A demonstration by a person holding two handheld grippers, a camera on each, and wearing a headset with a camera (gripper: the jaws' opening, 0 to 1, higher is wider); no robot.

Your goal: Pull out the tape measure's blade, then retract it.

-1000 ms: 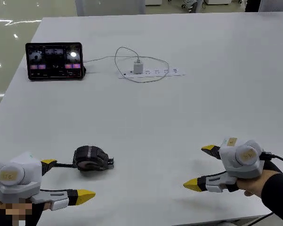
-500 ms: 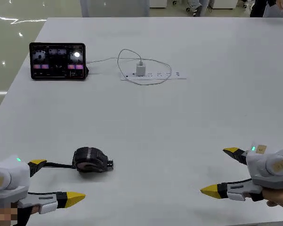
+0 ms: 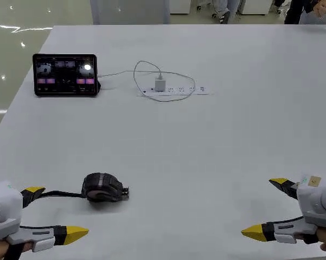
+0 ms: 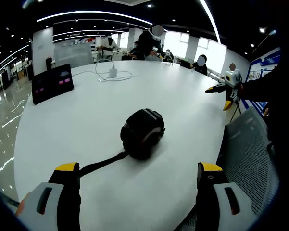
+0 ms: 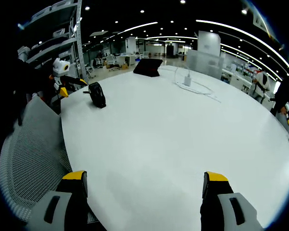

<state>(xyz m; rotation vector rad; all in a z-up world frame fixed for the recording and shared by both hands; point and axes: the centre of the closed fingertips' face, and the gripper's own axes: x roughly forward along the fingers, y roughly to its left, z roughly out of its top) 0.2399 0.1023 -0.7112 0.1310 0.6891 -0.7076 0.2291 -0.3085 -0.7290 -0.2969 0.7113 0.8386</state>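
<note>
A black tape measure [image 3: 103,187] lies on the white table, its dark strap [image 3: 59,193] trailing left toward my left gripper. No blade is out of it. My left gripper [image 3: 57,213] is open at the table's near left corner, the strap's end near its upper fingertip. In the left gripper view the tape measure [image 4: 142,133] sits ahead of the open left gripper [image 4: 139,168], with the strap [image 4: 101,163] running in between the jaws. My right gripper [image 3: 271,208] is open at the near right, holding nothing. From the right gripper view the tape measure [image 5: 96,94] is far off at the left, beyond the open right gripper [image 5: 143,177].
A tablet [image 3: 65,74] with a lit screen stands at the far left of the table. A white power strip [image 3: 173,90] with a charger and looped cable [image 3: 152,73] lies at the far middle. The table's near edge [image 3: 163,255] runs just below both grippers.
Both grippers have drawn back toward the near edge and outward, the left one leftward away from the tape measure, the right one rightward. The tape measure stays put.
</note>
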